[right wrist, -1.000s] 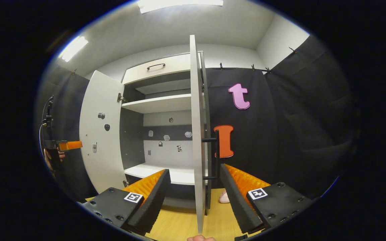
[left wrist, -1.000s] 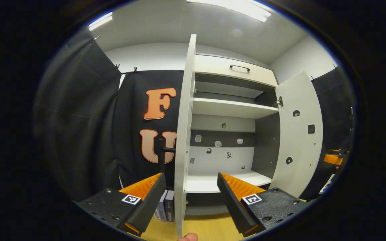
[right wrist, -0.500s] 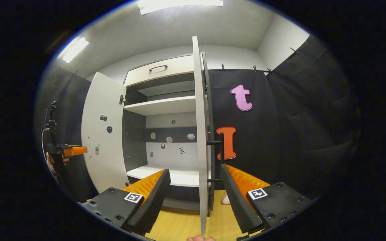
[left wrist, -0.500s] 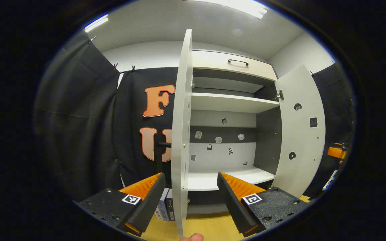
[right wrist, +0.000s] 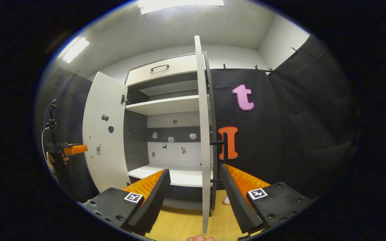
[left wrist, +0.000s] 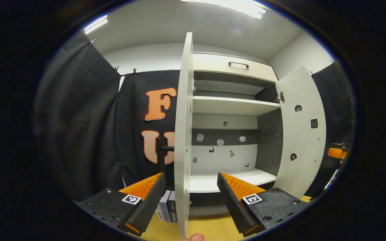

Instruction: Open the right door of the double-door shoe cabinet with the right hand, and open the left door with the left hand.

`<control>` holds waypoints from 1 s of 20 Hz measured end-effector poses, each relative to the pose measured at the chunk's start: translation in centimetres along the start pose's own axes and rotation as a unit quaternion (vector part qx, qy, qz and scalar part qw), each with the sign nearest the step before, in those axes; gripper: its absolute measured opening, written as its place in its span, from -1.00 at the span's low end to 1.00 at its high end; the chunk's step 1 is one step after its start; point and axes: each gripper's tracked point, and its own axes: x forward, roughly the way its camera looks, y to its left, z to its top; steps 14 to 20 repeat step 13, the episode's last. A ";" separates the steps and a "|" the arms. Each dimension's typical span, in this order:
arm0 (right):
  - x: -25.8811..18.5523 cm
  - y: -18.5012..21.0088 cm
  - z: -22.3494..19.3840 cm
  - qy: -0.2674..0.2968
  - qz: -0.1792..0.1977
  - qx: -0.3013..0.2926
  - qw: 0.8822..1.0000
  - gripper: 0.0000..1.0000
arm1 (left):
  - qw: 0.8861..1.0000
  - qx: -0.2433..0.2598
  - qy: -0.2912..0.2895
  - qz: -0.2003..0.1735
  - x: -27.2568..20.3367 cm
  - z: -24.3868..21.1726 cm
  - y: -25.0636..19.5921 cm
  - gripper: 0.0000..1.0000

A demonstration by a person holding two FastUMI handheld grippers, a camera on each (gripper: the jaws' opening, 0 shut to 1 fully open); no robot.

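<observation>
Before the shoe cabinet (left wrist: 233,107), both doors stand open.
Left gripper (left wrist: 190,201) straddles the left door (left wrist: 183,134) edge, fingers apart; right gripper (right wrist: 195,197) likewise spans the right door (right wrist: 203,134), gripping nothing.

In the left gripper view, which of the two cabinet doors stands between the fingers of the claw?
The left door, seen edge-on, with its black handle on the outer side. The right door stands farther off, its inner face turned toward the camera.

Each open door's edge stands between spread fingers: left door (left wrist: 183,134), right door (right wrist: 204,134). Beyond, the cabinet's lower shelf (left wrist: 213,182) lies bare.
</observation>
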 end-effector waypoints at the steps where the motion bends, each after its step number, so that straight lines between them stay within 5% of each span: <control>1: 0.0 0.0 0.0 0.000 0.000 0.000 1.000 0.97 | 1.000 0.000 -0.002 -0.001 -0.1 0.1 -0.1 0.89; 20: -0.4 -0.4 0.0 -0.001 -0.001 0.007 1.000 0.86 | 1.000 -0.003 -0.007 -0.006 -0.3 0.7 -0.8 0.89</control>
